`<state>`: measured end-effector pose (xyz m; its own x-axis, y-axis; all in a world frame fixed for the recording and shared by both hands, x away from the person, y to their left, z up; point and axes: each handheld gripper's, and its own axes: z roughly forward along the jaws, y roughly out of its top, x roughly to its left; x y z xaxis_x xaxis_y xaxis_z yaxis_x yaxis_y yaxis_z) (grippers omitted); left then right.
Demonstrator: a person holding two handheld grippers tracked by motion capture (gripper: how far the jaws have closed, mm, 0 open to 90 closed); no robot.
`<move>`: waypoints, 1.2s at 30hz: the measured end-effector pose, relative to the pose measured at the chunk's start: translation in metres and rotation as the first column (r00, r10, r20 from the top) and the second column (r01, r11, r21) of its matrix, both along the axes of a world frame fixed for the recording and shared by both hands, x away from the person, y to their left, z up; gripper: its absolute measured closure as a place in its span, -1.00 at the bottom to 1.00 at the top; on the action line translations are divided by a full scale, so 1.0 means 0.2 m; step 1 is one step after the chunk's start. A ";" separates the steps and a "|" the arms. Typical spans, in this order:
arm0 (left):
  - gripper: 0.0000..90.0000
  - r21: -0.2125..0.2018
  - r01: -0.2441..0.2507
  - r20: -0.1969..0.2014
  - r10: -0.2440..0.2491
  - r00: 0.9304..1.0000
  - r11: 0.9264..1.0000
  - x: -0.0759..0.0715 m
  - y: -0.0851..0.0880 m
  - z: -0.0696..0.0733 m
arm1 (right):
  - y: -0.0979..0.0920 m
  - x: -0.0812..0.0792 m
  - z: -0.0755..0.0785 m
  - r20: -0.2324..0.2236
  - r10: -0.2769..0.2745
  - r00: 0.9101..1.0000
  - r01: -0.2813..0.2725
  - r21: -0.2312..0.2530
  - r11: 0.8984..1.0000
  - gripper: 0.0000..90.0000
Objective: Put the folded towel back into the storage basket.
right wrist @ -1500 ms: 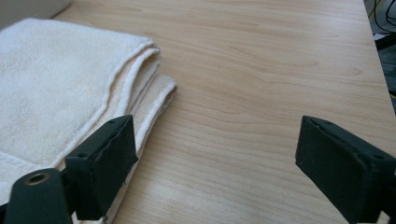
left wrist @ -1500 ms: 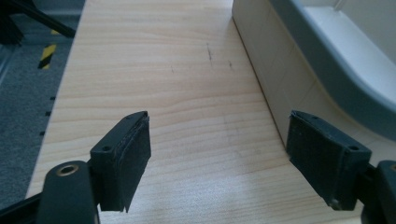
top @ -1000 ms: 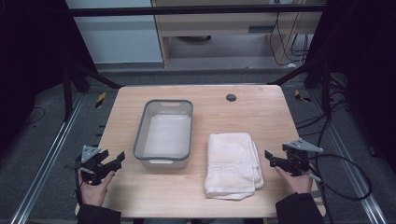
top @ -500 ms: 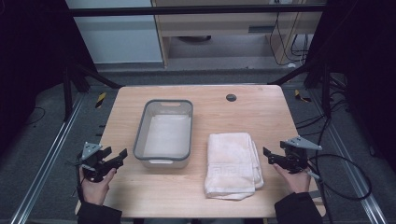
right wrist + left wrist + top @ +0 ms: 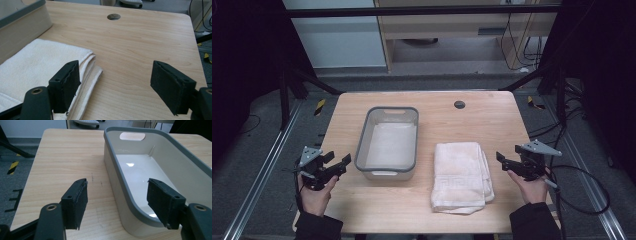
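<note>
- Since the earlier frame, left gripper (image 5: 343, 164) has risen slightly at the table's left edge; right gripper (image 5: 503, 160) jaws have just been closing a little, nothing between them.
- Both grippers: jaws spread, empty.
- Folded cream terry towel (image 5: 460, 176) lies just left of right gripper.
- Grey-rimmed white plastic tub (image 5: 388, 143) sits just right of left gripper, beside the towel on the light wooden table (image 5: 482, 120).

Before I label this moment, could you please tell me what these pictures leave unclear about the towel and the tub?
- Folded towel: underside hidden by its own layers in the high view; near end cut off by the frame edge in the right gripper view.
- Tub: near wall hidden behind its rim in the high view; right side cut off in the left gripper view.
</note>
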<state>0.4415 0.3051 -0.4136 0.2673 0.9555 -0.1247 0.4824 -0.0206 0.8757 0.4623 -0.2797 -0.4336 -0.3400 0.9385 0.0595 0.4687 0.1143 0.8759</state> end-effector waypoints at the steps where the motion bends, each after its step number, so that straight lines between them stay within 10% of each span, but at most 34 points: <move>1: -0.29 -0.002 0.001 0.002 -0.001 1.000 1.000 0.00 -0.01 0.01 | 0.00 0.00 0.01 -0.001 0.000 1.000 0.000 0.010 1.000 -0.48; 36: -0.32 0.000 0.193 0.068 -0.193 0.979 0.981 0.03 -0.48 0.14 | 0.13 0.10 0.14 0.019 0.093 0.996 -0.094 0.052 0.994 -0.42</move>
<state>0.4467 0.2083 -0.3856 0.4546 0.8844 -0.1059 0.4098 -0.1022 0.9064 0.4815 -0.2546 -0.4060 -0.4272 0.8984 0.1016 0.4440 0.1105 0.8892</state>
